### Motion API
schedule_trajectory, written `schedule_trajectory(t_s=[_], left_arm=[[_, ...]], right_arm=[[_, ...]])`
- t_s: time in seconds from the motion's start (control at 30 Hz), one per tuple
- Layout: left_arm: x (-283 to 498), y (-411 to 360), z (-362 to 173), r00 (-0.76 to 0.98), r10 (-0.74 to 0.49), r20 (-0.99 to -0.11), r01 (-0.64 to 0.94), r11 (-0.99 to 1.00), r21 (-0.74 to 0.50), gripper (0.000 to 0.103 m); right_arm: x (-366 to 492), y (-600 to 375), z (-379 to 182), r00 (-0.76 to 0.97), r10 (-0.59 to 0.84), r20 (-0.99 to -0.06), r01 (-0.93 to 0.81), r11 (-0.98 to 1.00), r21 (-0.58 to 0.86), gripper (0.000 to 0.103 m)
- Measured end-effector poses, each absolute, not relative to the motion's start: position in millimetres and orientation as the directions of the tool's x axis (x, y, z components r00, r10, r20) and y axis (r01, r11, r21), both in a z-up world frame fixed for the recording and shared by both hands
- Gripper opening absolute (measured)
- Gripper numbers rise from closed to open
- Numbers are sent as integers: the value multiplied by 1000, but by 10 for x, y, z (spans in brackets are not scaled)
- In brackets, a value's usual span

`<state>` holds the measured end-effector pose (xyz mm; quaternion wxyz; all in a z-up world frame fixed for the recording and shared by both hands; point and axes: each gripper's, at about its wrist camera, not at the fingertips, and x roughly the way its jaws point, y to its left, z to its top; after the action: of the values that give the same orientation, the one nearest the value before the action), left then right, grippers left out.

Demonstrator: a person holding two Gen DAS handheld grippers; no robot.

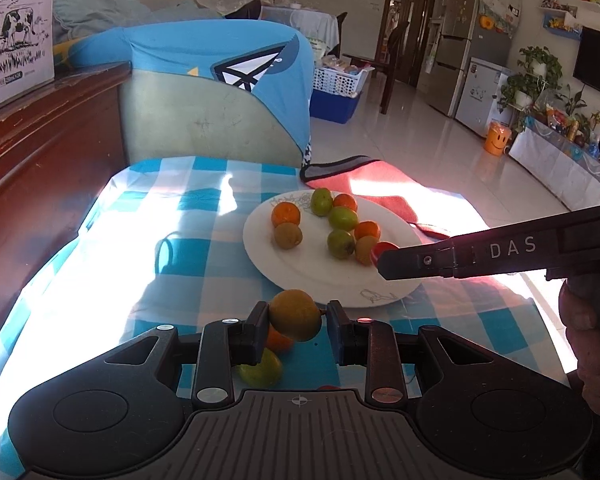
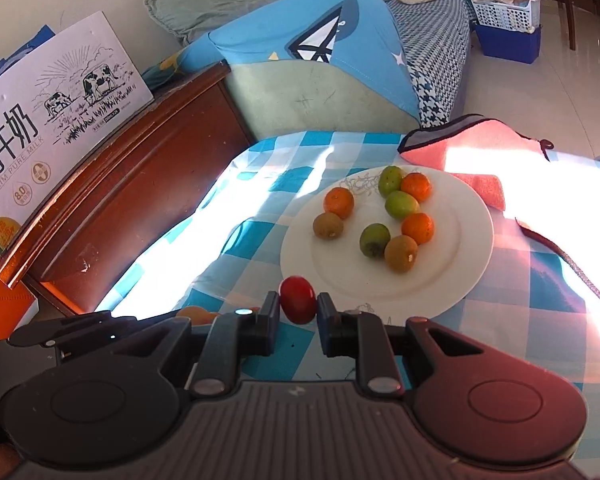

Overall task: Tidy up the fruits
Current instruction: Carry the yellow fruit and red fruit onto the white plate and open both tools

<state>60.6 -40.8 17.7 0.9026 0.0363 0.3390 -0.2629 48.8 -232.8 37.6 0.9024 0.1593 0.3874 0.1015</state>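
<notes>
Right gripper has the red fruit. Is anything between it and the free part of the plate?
Nothing visible does. The right gripper holds the red fruit at the near rim of the white plate, and the plate's near part is bare. The closest fruit there, a brown kiwi, sits further in.

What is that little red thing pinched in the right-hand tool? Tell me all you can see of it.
The red fruit is small, oval, smooth and glossy, perhaps a cherry tomato. It sits upright between the two black fingers of the right gripper, held near the front rim of the white plate. From the left camera it shows by a brown fruit on the plate.
</notes>
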Motion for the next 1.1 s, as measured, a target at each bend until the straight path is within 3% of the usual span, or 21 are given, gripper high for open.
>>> schedule_trajectory(t_s=[0.5,1.1], left_arm=[[1072,-699,224,618,-456,-640,494,859,-135,28],[1401,-934,91,596,-453,-663,485,861,-152,28]], right_arm=[[733,-2851,415,698,234,-677,48,928,370,20],[942,-2926,159,629,187,-754,145,925,350,20]])
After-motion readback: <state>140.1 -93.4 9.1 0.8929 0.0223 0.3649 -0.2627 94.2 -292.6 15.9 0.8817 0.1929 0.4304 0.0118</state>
